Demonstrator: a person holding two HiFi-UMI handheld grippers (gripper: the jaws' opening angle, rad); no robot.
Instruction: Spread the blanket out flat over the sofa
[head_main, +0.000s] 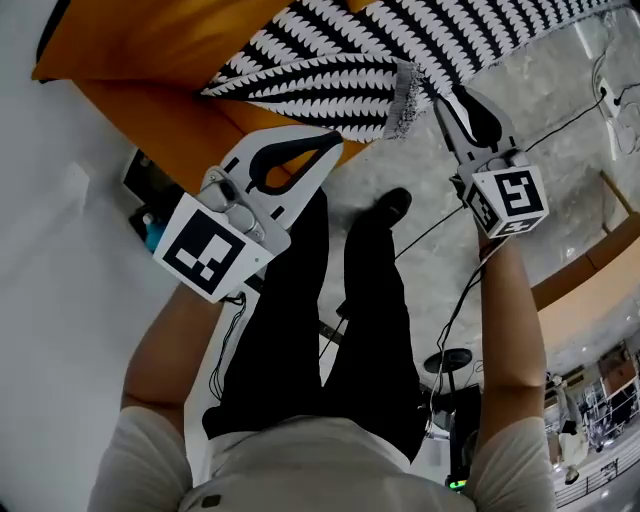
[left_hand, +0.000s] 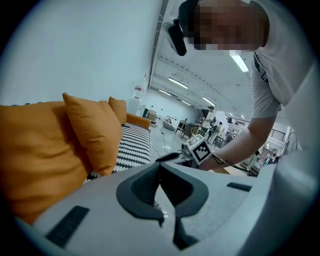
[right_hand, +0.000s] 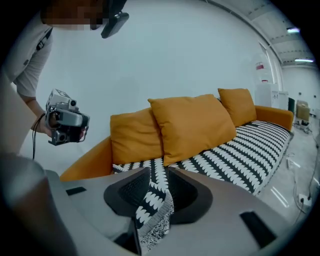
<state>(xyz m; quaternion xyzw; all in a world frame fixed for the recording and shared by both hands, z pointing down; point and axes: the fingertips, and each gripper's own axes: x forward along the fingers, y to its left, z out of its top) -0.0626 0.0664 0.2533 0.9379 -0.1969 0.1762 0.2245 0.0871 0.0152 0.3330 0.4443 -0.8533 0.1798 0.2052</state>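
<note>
A black-and-white patterned blanket (head_main: 400, 40) lies over the seat of the orange sofa (head_main: 150, 45); the right gripper view shows the blanket (right_hand: 240, 155) flat along the seat under the orange cushions (right_hand: 192, 125). Its fringed corner (head_main: 405, 100) hangs off the front edge. My right gripper (head_main: 446, 98) is at that corner. The corner (right_hand: 152, 210) runs between its parted jaws, and the pads stand off the cloth. My left gripper (head_main: 335, 140) hovers just in front of the sofa, shut with nothing in it (left_hand: 160, 165).
The person's black-trousered legs and a shoe (head_main: 392, 205) stand on the grey floor in front of the sofa. Cables (head_main: 560, 125) trail across the floor at right. A wooden counter edge (head_main: 590, 280) lies far right. A dark box (head_main: 140, 180) sits beside the sofa.
</note>
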